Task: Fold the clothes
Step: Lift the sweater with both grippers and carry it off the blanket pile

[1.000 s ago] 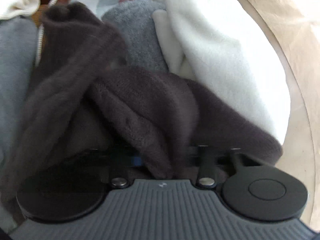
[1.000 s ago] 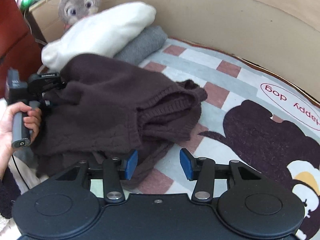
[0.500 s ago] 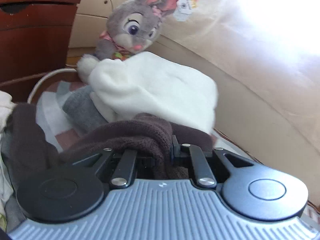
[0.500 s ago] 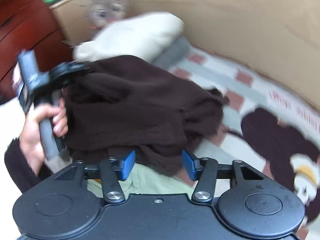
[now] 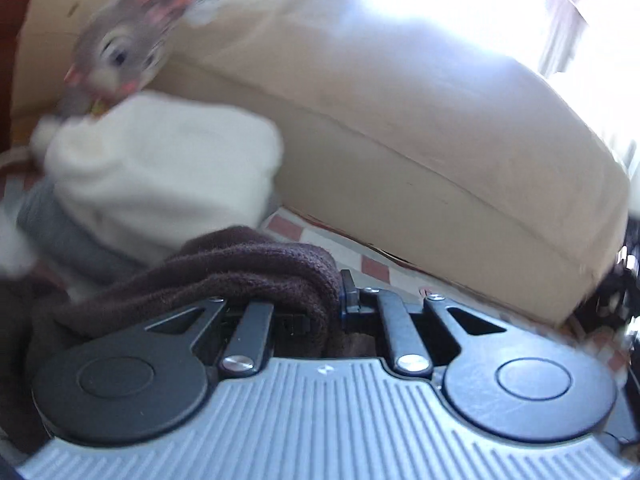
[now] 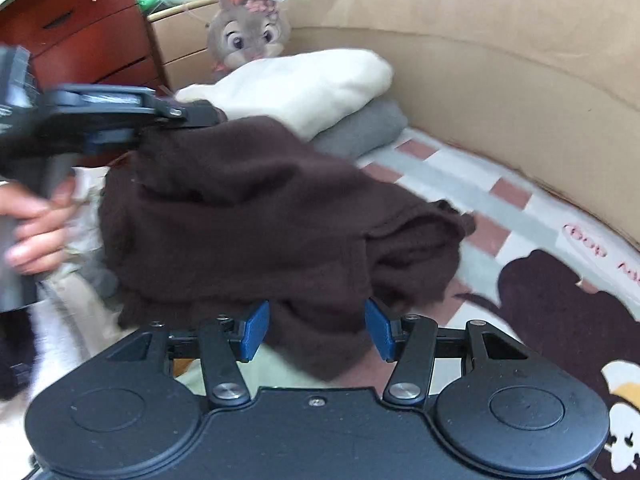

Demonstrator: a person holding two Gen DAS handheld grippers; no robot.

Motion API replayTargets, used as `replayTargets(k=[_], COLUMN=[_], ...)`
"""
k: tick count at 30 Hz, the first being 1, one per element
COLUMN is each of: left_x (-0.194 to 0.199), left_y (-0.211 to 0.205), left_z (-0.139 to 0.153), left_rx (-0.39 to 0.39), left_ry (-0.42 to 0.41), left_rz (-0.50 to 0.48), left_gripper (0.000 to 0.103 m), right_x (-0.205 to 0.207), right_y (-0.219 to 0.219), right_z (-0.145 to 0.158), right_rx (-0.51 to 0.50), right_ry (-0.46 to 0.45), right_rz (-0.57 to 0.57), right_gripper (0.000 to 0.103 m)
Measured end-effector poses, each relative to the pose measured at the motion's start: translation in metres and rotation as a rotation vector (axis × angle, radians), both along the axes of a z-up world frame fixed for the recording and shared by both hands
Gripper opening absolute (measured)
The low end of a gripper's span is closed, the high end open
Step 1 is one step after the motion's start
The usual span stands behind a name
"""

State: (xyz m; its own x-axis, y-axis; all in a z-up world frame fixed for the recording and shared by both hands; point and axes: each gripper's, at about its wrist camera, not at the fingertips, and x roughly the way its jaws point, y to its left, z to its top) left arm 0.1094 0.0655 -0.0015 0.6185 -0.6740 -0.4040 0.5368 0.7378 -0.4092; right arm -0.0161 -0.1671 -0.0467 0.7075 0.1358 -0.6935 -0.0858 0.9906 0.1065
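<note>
Checked bedding is lying under everything, a beige cushion wall curving behind. Two folded garments are stacking at twelve o'clock: one white over one grey (plush rabbit behind). One brown sweater is hanging from the left gripper, clamped on it; the right gripper is gaping wide around its hem.

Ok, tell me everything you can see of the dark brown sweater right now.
The dark brown sweater is a thick, soft-looking knit, bunched and partly folded, not flat. The left gripper is clamped on a rolled edge of it and holds that end up; the rest hangs in a heap toward the patterned blanket. Its lower part sags between the blue pads of the open right gripper. It sits in front of the stacked white and grey clothes.
</note>
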Motion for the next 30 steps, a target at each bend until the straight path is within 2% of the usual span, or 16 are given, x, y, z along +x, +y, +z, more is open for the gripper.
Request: replayTargets(k=[3,6,8,10,11,12,15,17,18,19,21,22,23,24,25,30], left_x=[-0.022,-0.034,-0.041,-0.048,-0.051,-0.054,-0.067,-0.077,-0.082,-0.086,-0.096,-0.104,-0.112,-0.12,-0.127,-0.156], left_y=[-0.014,-0.021,-0.029,-0.035,-0.037,-0.039,-0.037,-0.036,-0.039,-0.042,-0.049,-0.057,-0.064,-0.07,-0.077,-0.112], left_z=[0.018,0.029,0.036,0.044,0.048,0.055,0.08,0.097,0.104,0.112,0.127,0.136,0.144,0.151,0.157,0.197], left_rx=[-0.045,-0.099,-0.117,-0.137,-0.146,-0.152,-0.183,-0.204,-0.201,-0.199,-0.189,-0.151,-0.131,-0.145,-0.158,-0.26], left_ry=[-0.016,0.0,0.003,0.004,0.005,0.003,-0.059,-0.105,-0.119,-0.134,-0.166,-0.208,-0.238,-0.241,-0.244,-0.276], left_rz=[-0.061,-0.12,-0.153,-0.18,-0.193,-0.2,-0.249,-0.284,-0.28,-0.277,-0.271,-0.275,-0.291,-0.321,-0.35,-0.474], left_gripper=[0.011,0.011,0.011,0.011,0.011,0.011,0.01,0.01,0.01,0.01,0.01,0.01,0.01,0.01,0.01,0.01], right_x=[0.004,0.009,0.011,0.013,0.017,0.024,0.039,0.026,0.017,0.009,0.001,-0.005,-0.011,-0.017,-0.026,-0.086], right_y=[0.008,0.016,0.021,0.024,0.023,0.02,0.006,-0.01,-0.02,-0.03,-0.043,-0.049,-0.054,-0.06,-0.068,-0.115], right_z=[-0.005,-0.013,-0.016,-0.019,-0.021,-0.026,-0.035,-0.025,-0.018,-0.01,0.005,0.012,0.019,0.026,0.033,0.077], right_rx=[-0.082,-0.131,-0.113,-0.11,-0.11,-0.104,-0.095,-0.051,0.004,0.066,0.122,0.117,0.107,0.098,0.095,0.048], right_ry=[-0.114,-0.161,-0.19,-0.228,-0.229,-0.191,-0.076,-0.145,-0.191,-0.239,-0.249,-0.262,-0.278,-0.294,-0.312,-0.425], right_rz=[0.012,0.035,0.06,0.06,0.052,0.054,0.019,-0.039,-0.043,-0.043,-0.02,-0.022,-0.028,-0.034,-0.055,-0.214], right_gripper=[0.063,0.063,0.064,0.073,0.079,0.09,0.09,0.089,0.08,0.062,0.048,0.045,0.038,0.03,0.025,0.02])
